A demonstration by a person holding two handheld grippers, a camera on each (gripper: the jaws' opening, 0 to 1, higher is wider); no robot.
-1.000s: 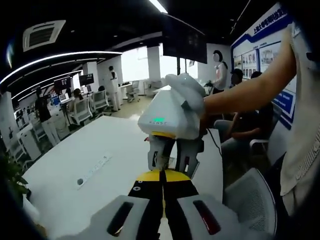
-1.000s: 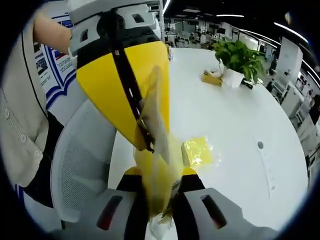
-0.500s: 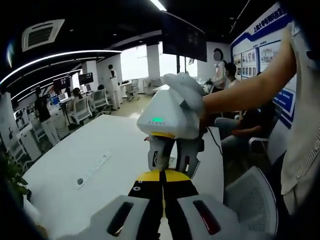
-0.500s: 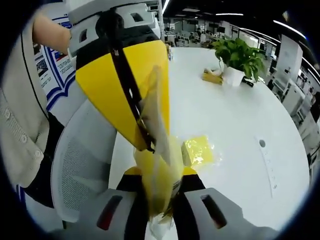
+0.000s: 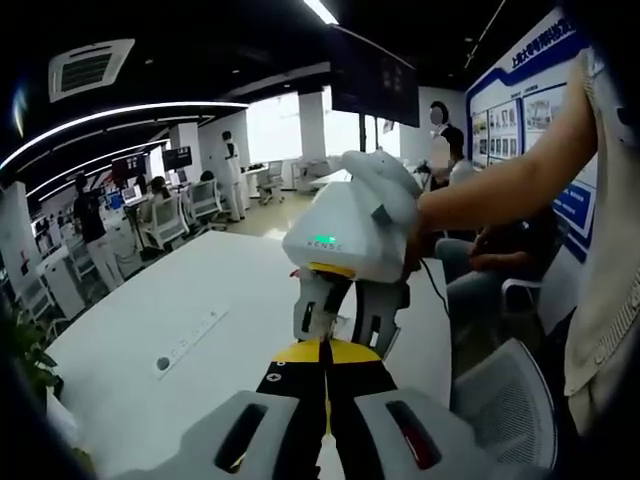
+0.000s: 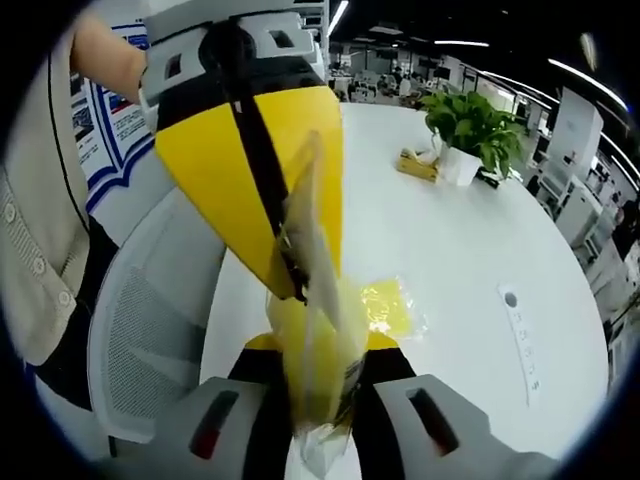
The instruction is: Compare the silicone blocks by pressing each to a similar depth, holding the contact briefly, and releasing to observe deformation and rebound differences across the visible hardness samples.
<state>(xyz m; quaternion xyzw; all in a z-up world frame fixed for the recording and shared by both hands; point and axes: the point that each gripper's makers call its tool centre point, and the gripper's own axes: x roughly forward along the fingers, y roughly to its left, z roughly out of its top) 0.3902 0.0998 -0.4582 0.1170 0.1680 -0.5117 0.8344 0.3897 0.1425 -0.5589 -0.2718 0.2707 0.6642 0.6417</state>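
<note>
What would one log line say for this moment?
left gripper: shut on bagged yellow block | right gripper: shut on same bag | second bag: on white table

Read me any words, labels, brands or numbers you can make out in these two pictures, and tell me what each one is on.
Blue and white wall board: a line of white characters on its blue header and printed panels below, too small and blurred to read.
Clear plastic bag with a yellow block: dark print near its lower edge, too blurred to read.
White gripper housing with a green light: no lettering that I can read.
</note>
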